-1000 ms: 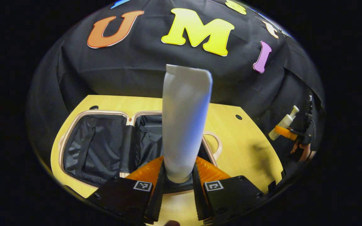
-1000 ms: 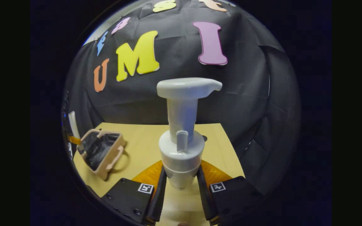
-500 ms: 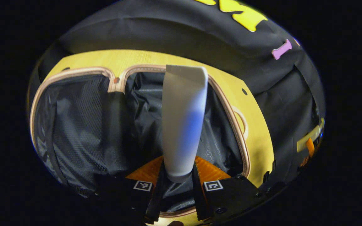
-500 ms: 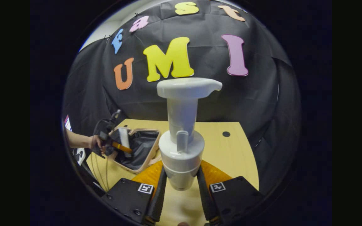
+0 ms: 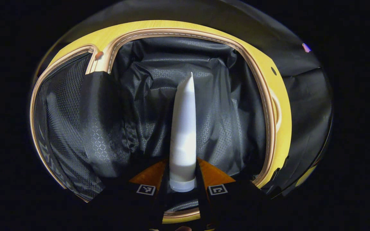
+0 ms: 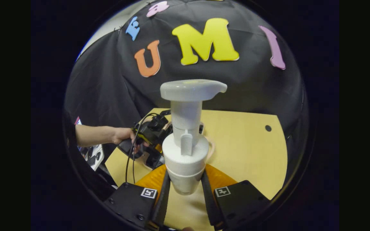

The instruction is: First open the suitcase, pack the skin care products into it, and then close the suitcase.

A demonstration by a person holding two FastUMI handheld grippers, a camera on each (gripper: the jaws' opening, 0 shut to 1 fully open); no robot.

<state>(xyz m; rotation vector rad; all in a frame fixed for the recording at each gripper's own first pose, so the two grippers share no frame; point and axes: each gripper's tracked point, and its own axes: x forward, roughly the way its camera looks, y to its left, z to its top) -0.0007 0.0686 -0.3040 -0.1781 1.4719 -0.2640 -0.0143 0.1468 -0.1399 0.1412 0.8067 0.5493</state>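
Observation:
My left gripper (image 5: 182,173) is shut on the cap end of a white tube (image 5: 184,134), which I see edge-on with its flat end pointing away. The tube hangs low over the black lining (image 5: 226,106) of the right half of the open suitcase, whose tan rim (image 5: 268,106) curves around it. The other half (image 5: 63,106) has a mesh liner. My right gripper (image 6: 185,184) is shut on the body of a white pump bottle (image 6: 185,128), held upright above the table (image 6: 246,144). Behind the bottle, a hand (image 6: 120,134) holds the left gripper (image 6: 149,134) over the suitcase.
The yellow wooden table carries the suitcase at its left part. Its handle loop (image 6: 211,150) sticks out towards the bare right side. A small hole (image 6: 268,128) marks the table's far right. Black cloth walls stand close behind.
The left gripper has dropped further into the suitcase and the tube now shows edge-on. The right gripper with the pump bottle has swung towards the suitcase, which now sits behind the bottle.

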